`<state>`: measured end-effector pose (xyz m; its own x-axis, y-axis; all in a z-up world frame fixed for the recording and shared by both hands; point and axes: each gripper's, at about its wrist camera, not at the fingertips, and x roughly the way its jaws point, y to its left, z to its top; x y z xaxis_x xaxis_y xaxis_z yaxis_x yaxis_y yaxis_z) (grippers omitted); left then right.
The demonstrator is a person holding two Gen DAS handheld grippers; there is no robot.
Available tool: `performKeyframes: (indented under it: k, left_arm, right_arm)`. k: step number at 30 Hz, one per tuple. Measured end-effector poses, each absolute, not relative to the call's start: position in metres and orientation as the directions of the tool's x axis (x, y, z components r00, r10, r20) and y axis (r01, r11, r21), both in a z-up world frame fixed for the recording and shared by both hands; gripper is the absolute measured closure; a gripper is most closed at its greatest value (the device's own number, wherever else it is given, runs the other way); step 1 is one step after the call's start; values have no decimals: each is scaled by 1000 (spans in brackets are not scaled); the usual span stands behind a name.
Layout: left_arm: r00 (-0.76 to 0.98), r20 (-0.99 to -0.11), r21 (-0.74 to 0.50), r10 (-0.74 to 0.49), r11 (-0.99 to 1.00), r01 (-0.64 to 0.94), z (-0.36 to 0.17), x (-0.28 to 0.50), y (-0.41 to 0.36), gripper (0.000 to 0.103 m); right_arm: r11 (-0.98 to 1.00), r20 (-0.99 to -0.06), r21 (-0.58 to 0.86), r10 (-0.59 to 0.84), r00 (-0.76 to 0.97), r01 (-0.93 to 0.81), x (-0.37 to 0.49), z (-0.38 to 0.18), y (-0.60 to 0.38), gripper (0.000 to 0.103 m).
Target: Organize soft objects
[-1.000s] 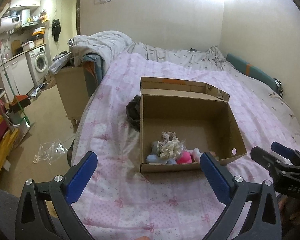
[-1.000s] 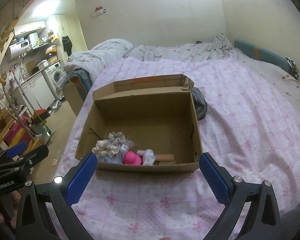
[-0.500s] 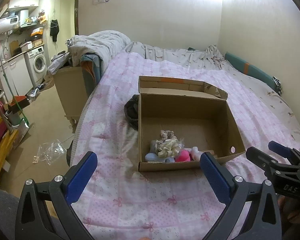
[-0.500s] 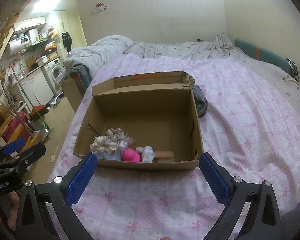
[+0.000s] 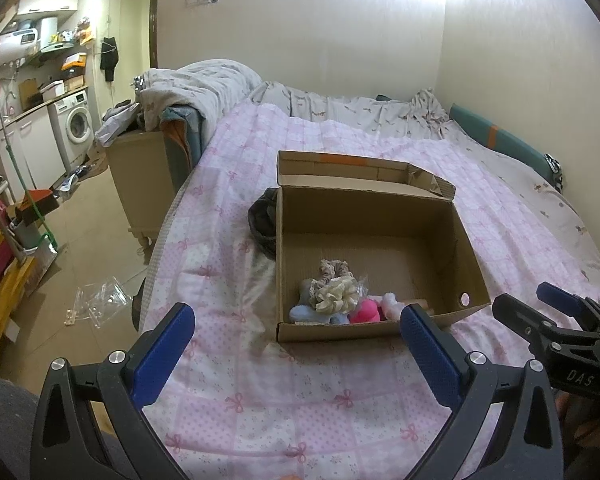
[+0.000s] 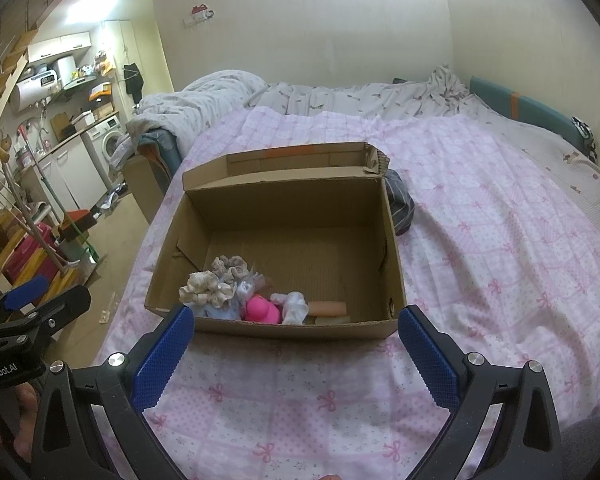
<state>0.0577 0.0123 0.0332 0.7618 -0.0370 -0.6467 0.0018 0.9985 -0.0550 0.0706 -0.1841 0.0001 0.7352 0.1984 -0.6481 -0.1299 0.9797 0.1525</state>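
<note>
An open cardboard box [image 5: 380, 212] [image 6: 292, 208] sits on the pink bedspread. Its near end holds soft items: a cream scrunchie [image 5: 336, 294] [image 6: 206, 294], a brown scrunchie [image 6: 230, 266], a pink toy [image 5: 366, 312] [image 6: 262, 310], a light-blue piece [image 5: 304, 314], a white piece [image 6: 294, 306]. My left gripper [image 5: 296, 344] is open and empty, held back above the bedspread, short of the box. My right gripper [image 6: 296, 346] is open and empty, likewise short of the box's near wall. Each gripper shows at the edge of the other's view.
A dark crumpled cloth [image 5: 264, 220] [image 6: 398, 206] lies against the box's side. A rumpled grey duvet [image 5: 204, 84] is heaped at the bed's head. The bed edge drops to the floor on the left, with a wooden nightstand [image 5: 140, 180] and clear plastic [image 5: 100, 304].
Both grippers have drawn slightly back and up from the box, so it sits a little farther off. Both stay open and empty.
</note>
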Motion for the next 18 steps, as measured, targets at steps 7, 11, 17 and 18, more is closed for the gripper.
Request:
performKeyframes:
  k: [7,11,17,18]
  left_arm:
    - [760,-648,-53,-38,999,5,33,57,12,1]
    - [761,-647,-53,-39,999,7,33,57,12,1]
    - [759,-649,-56,-39,998,4,33,57,12,1]
    - [759,-650,-56,-39,998,4,32,57,13,1]
  right_arm:
    - [980,-647,153,198,736,-129,71,0,-184,0]
    - [980,-648,152,199,736,-131,71,0,-184,0]
    - [980,-648,152,198,736,-130,70,0,-184,0]
    - [980,-648,152,198,735,-130,70,0,-184,0]
